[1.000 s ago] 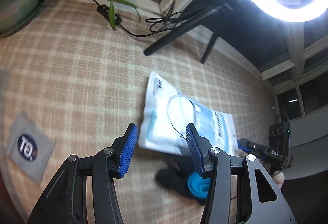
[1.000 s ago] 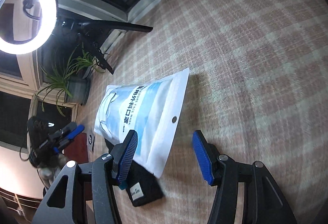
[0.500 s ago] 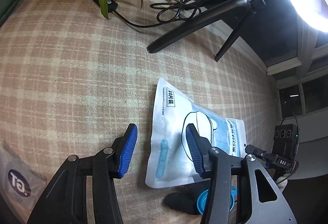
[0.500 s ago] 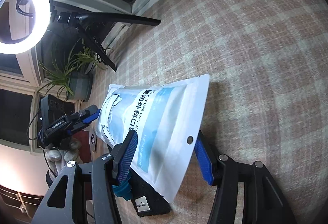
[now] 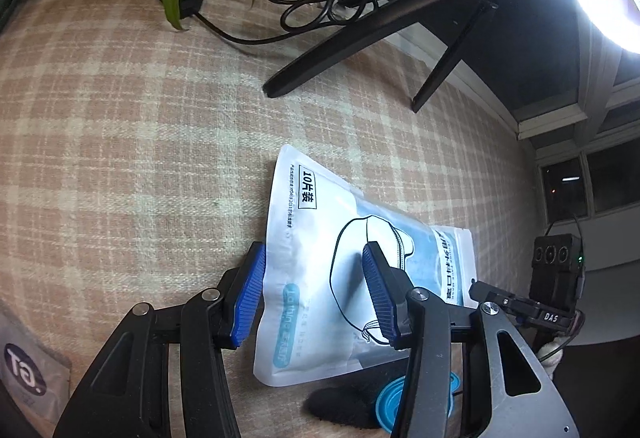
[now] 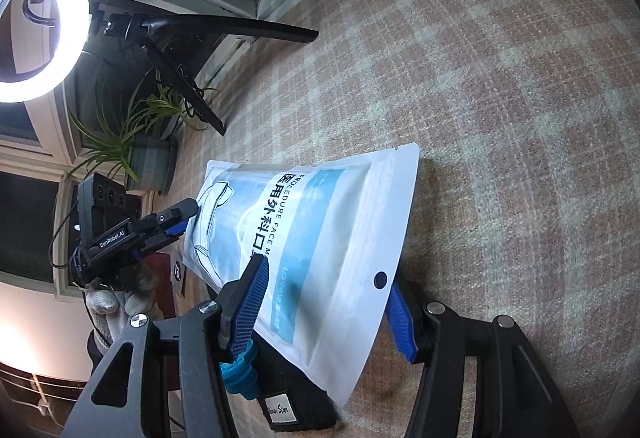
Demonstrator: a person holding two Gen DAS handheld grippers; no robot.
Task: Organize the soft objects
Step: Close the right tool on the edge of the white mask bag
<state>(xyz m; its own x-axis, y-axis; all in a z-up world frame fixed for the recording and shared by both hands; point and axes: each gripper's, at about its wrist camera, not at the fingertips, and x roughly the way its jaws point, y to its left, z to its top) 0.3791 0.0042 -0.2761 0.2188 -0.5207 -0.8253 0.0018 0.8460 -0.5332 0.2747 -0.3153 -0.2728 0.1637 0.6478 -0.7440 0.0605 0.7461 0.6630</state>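
A white and blue face mask pouch [image 5: 320, 258] lies flat on the plaid cloth [image 5: 120, 157]. My left gripper [image 5: 314, 298] is open just above it. One blue pad sits beside the pouch's left edge and the other over its printed mask outline. My right gripper [image 6: 324, 314] is open at the pouch's [image 6: 320, 230] hang-hole end, with its left pad over the pouch and its right pad partly under the pouch's edge. Beneath that end lie a black fabric item [image 6: 296, 398] with a white label and a blue collapsible cup [image 6: 240, 374], both mostly hidden.
A ring light [image 6: 44, 17] on a black tripod [image 5: 360, 33] stands at the far edge, with a coiled cable [image 5: 328, 1] and a potted plant [image 6: 148, 157]. A grey sachet [image 5: 24, 370] lies at the near left. A gloved hand [image 6: 112, 302] holds the left gripper.
My left gripper came forward and down, so the pouch's left edge now lies between its pads. My right gripper closed in on the hang-hole end. Neither gripper's opening changed.
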